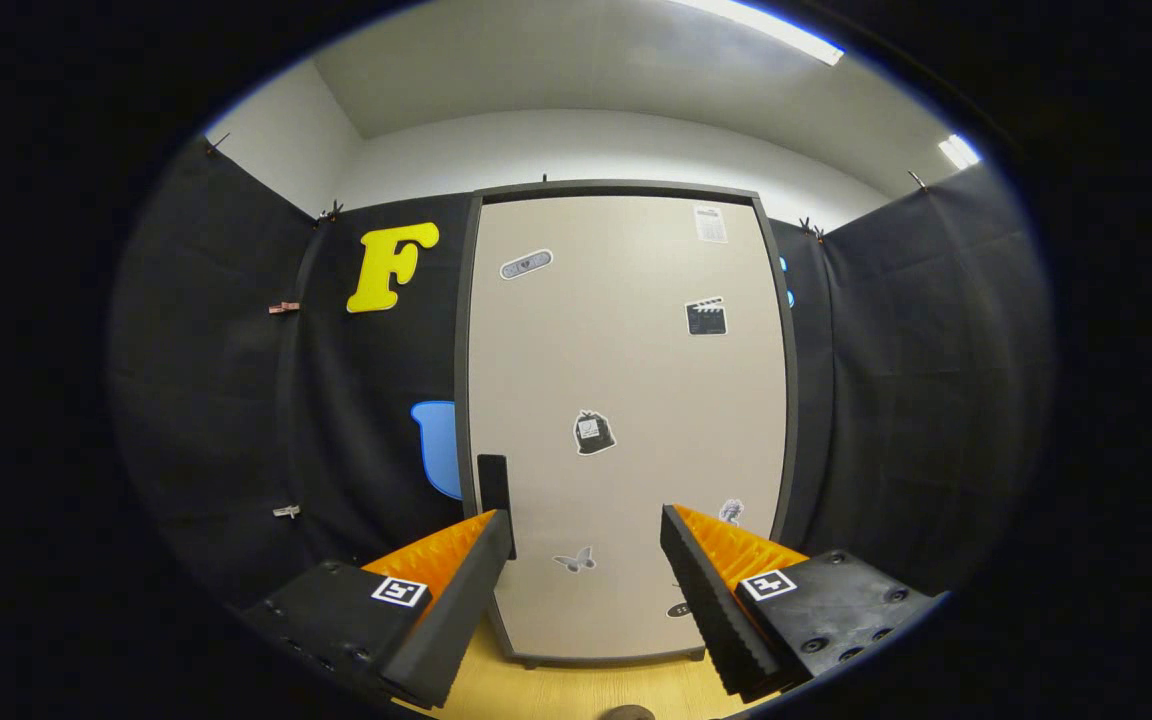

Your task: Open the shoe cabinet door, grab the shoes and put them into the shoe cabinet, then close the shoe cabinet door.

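Shoe cabinet door (pixel 626 400), closed; handle (pixel 494 490) at left edge.
Gripper (pixel 586 530) fingers spread, empty, facing door; risk: slipping off slim handle if approached off-centre.

Smooth matt shoe cabinet door (pixel 626 400), paper-looking stickers (pixel 594 433); wood-grain floor (pixel 586 690); ridged, perhaps plastic, fingers (pixel 711 590).

Claw camera (pixel 586 540) faces cabinet door (pixel 626 400), seemingly near

Ridged wedge jaws, square marker tags (pixel 400 591), screwed mounts (pixel 836 610)
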Demonstrator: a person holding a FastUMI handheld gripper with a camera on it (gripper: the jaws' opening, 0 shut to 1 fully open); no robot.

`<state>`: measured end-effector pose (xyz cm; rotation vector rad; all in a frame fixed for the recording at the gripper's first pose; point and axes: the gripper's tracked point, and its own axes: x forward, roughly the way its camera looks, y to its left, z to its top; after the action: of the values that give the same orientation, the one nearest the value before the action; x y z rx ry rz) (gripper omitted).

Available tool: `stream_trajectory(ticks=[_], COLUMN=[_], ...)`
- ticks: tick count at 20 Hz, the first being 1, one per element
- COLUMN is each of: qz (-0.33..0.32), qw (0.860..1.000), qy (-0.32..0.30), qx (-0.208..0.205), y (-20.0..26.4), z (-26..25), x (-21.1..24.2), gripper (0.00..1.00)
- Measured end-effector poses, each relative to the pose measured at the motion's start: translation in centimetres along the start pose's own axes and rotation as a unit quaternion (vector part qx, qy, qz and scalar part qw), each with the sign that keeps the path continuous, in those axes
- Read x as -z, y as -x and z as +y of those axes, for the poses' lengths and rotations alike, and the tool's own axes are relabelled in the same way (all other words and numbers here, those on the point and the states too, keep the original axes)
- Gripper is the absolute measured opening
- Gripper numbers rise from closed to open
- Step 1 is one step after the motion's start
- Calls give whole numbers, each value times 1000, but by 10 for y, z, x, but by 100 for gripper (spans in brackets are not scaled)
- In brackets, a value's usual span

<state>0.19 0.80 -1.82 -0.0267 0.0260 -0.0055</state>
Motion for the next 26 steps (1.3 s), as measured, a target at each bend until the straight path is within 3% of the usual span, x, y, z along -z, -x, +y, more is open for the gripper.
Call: stream_trajectory(ticks=[14, 22, 26], qz=[34, 59, 61], qw=[999, 998, 998], qy=[-5, -18, -18], qx=[-20, -34, -22], y=[-32, -108, -147], z=[28, 71, 80], x=[40, 86, 102], gripper=[98, 98, 92])
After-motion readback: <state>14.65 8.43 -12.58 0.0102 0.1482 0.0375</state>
